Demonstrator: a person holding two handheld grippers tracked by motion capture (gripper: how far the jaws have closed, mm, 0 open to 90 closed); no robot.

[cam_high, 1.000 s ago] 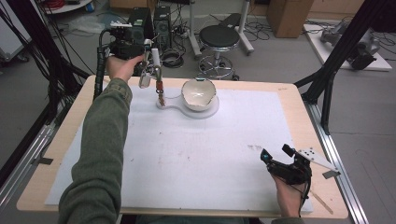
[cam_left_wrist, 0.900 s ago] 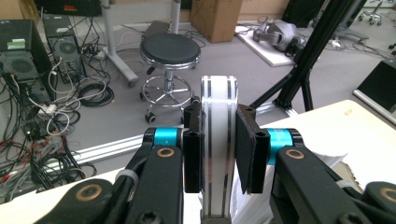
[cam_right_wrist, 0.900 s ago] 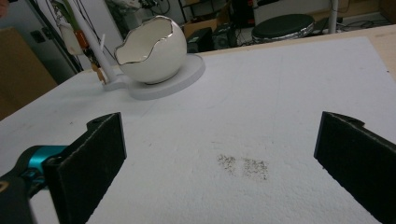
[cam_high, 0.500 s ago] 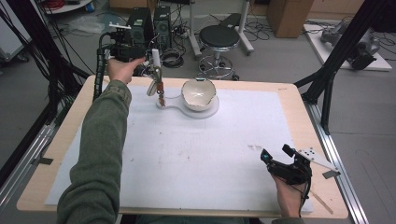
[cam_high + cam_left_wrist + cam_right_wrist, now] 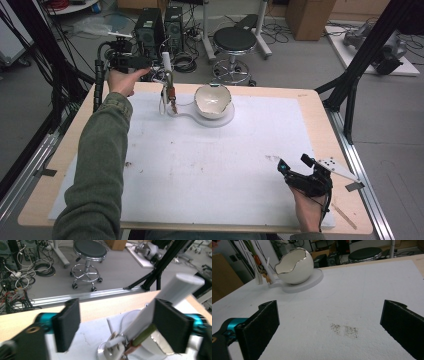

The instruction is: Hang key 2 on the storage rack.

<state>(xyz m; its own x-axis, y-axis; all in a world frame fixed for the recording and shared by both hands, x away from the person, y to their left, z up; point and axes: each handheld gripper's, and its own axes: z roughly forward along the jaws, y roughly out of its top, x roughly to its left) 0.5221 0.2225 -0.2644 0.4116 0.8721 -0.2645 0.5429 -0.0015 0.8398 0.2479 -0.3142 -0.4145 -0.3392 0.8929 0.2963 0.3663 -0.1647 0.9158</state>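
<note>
Near the far edge of the table, toward its far left corner, the left gripper hangs just above a small holder on which a white-handled tool stands upright, a brown and green part low on its shaft. The jaws have just been opening. In the left gripper view the white-handled tool leans between the two black pads, close against the right one and well clear of the left, so the grip is released; whether the right pad touches the handle I cannot tell.

Just beside the holder, on the round white base joined to it, sits an eggshell-shaped bowl with a jagged rim, white inside.

The right gripper rests in the hand near the table's near right corner, well apart from the bowl. Its jaws stand wide with nothing between them, above a small smudge of dark specks on the white sheet that covers the table.
</note>
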